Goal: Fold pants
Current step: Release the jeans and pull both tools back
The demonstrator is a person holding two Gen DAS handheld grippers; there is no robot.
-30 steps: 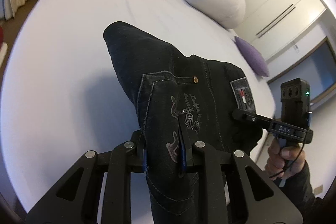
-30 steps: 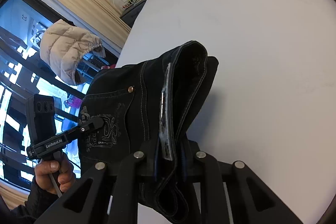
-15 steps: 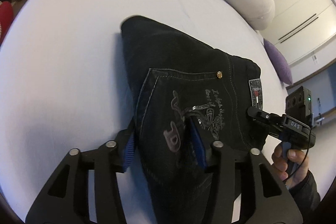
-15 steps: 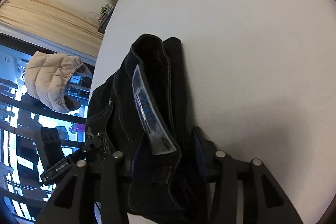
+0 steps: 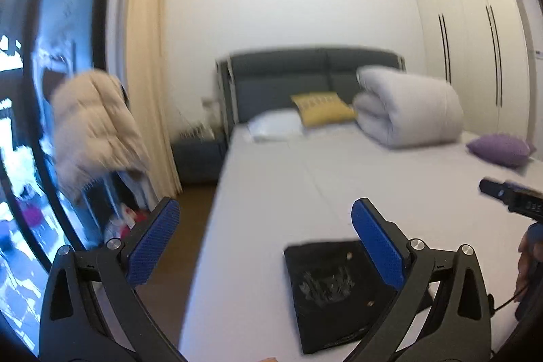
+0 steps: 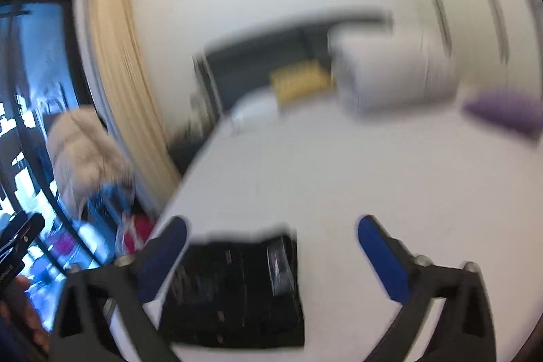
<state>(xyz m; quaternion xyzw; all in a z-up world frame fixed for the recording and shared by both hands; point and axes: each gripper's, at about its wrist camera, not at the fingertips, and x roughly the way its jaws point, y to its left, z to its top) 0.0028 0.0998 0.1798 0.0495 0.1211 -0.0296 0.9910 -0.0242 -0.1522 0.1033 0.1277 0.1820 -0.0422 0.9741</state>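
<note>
1. The left gripper [image 5: 264,219] now has its blue pads spread wide with nothing between them. A second ago they were pinched on the dark denim, and half a second ago they were already parting.
2. The right gripper [image 6: 271,236] has let go in the same way. Its pads are wide apart and empty, though its view is heavily blurred by motion.
3. Both claws have lifted and pulled back. The pants [image 5: 336,287] now lie below and just ahead of them as a compact dark rectangle, flat on the bed [image 5: 373,178], near its foot.
4. The fold looks finished and the release clean.
</note>
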